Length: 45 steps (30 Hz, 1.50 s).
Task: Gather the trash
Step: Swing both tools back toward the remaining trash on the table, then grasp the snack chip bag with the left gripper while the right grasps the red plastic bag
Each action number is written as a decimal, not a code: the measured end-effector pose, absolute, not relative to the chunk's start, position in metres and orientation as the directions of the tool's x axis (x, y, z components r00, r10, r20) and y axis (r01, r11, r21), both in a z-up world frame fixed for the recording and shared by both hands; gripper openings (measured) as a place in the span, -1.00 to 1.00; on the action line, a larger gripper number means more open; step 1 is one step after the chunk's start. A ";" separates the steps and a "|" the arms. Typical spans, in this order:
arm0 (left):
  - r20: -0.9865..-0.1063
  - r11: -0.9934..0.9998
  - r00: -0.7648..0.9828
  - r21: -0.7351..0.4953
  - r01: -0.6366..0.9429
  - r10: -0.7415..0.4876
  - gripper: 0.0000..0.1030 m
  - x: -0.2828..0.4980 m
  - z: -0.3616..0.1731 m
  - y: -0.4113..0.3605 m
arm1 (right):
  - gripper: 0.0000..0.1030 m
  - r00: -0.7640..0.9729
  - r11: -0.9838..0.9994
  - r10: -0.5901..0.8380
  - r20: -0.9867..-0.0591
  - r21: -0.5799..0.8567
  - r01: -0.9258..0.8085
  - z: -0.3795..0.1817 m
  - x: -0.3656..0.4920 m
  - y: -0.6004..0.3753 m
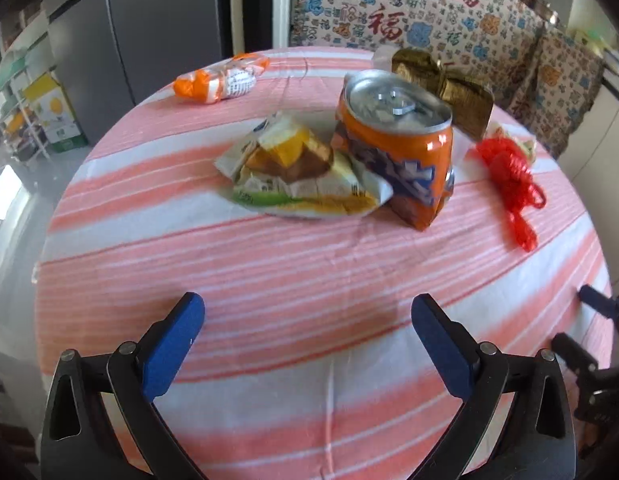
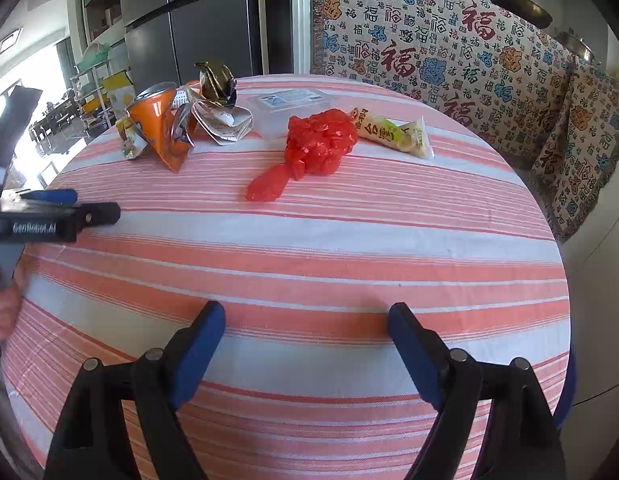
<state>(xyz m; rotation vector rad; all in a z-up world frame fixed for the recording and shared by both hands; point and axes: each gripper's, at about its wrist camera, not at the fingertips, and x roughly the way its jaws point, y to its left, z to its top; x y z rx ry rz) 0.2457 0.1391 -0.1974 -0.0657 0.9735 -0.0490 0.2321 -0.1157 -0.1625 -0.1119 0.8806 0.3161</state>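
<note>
Empty wide-spread right tool (image 2: 305,324) over striped tablecloth (image 2: 309,240), red bag (image 2: 319,146) beyond.

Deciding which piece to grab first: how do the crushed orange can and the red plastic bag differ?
The crushed orange can is rigid, dented metal standing upright; the red plastic bag is soft, crumpled film lying low. The can leans against a snack wrapper; the bag lies apart with bare cloth around it. The can is printed; the bag is plain red. Both rest on the striped tablecloth, untouched.

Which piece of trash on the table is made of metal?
The crushed orange can, standing dented beside the snack wrapper. It alone has a shiny metal lid; the red plastic bag and the others are soft packaging.
</note>
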 end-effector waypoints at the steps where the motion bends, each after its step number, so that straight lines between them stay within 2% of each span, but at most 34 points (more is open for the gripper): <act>1: -0.809 0.993 0.578 -0.112 0.023 -0.105 0.98 0.250 -0.193 0.143 | 0.67 0.594 0.948 0.225 -0.772 0.033 -0.317 -0.162 0.232 -0.116; 4: -0.755 0.992 0.645 -0.115 0.043 -0.115 0.99 0.260 -0.179 0.148 | 0.67 0.594 0.948 0.225 -0.772 0.033 -0.317 -0.162 0.232 -0.116; 11: -0.734 0.998 0.678 0.013 0.062 -0.033 0.96 0.281 -0.185 0.144 | 0.67 0.594 0.948 0.226 -0.772 0.033 -0.317 -0.162 0.232 -0.116; 13: -0.716 0.996 0.698 0.039 0.077 -0.026 0.78 0.279 -0.183 0.140 | 0.67 0.594 0.948 0.226 -0.772 0.033 -0.317 -0.162 0.232 -0.116; 15: -0.720 0.995 0.691 0.013 0.103 -0.062 0.36 0.274 -0.181 0.137 | 0.67 0.594 0.948 0.226 -0.772 0.034 -0.317 -0.162 0.232 -0.116; 16: -0.727 0.995 0.684 0.004 0.100 -0.065 0.32 0.273 -0.181 0.137 | 0.67 0.594 0.948 0.226 -0.772 0.034 -0.317 -0.162 0.232 -0.116; 17: -0.729 0.995 0.682 0.012 0.096 -0.057 0.12 0.271 -0.181 0.137 | 0.67 0.594 0.948 0.226 -0.772 0.034 -0.317 -0.162 0.232 -0.116; 18: -0.740 0.995 0.671 0.019 0.096 -0.051 -0.29 0.271 -0.183 0.136 | 0.67 0.594 0.948 0.226 -0.772 0.034 -0.317 -0.162 0.232 -0.116; 24: -0.775 0.998 0.629 -0.031 0.054 -0.058 -0.42 0.242 -0.175 0.143 | 0.67 0.593 0.948 0.227 -0.772 0.036 -0.316 -0.162 0.232 -0.117; 31: -0.782 0.987 0.602 -0.136 0.087 -0.161 -0.43 0.162 -0.165 0.122 | 0.67 0.593 0.949 0.228 -0.772 0.038 -0.314 -0.162 0.232 -0.117; 34: -0.780 0.983 0.598 -0.146 0.114 -0.186 -0.41 0.140 -0.170 0.104 | 0.67 0.593 0.949 0.228 -0.773 0.039 -0.314 -0.162 0.232 -0.117; 35: -0.779 0.982 0.599 -0.146 0.115 -0.186 -0.35 0.135 -0.171 0.099 | 0.67 0.592 0.949 0.228 -0.773 0.039 -0.314 -0.162 0.232 -0.117; 37: -0.771 0.984 0.612 -0.143 0.108 -0.179 -0.07 0.133 -0.174 0.094 | 0.67 0.591 0.949 0.229 -0.773 0.041 -0.314 -0.162 0.232 -0.117; 38: -0.766 0.985 0.620 -0.133 0.107 -0.171 0.26 0.133 -0.175 0.093 | 0.67 0.589 0.948 0.231 -0.774 0.043 -0.314 -0.162 0.232 -0.117; 39: -0.762 0.987 0.627 -0.122 0.102 -0.159 0.47 0.136 -0.174 0.094 | 0.68 0.584 0.948 0.232 -0.778 0.045 -0.316 -0.162 0.234 -0.117; 41: -0.758 0.990 0.637 -0.113 0.085 -0.141 0.57 0.141 -0.176 0.100 | 0.68 0.555 0.945 0.238 -0.797 0.060 -0.320 -0.160 0.241 -0.116; 45: -0.766 0.991 0.629 -0.119 0.064 -0.133 0.67 0.149 -0.181 0.107 | 0.67 0.504 0.942 0.314 -0.805 0.198 -0.271 -0.147 0.278 -0.121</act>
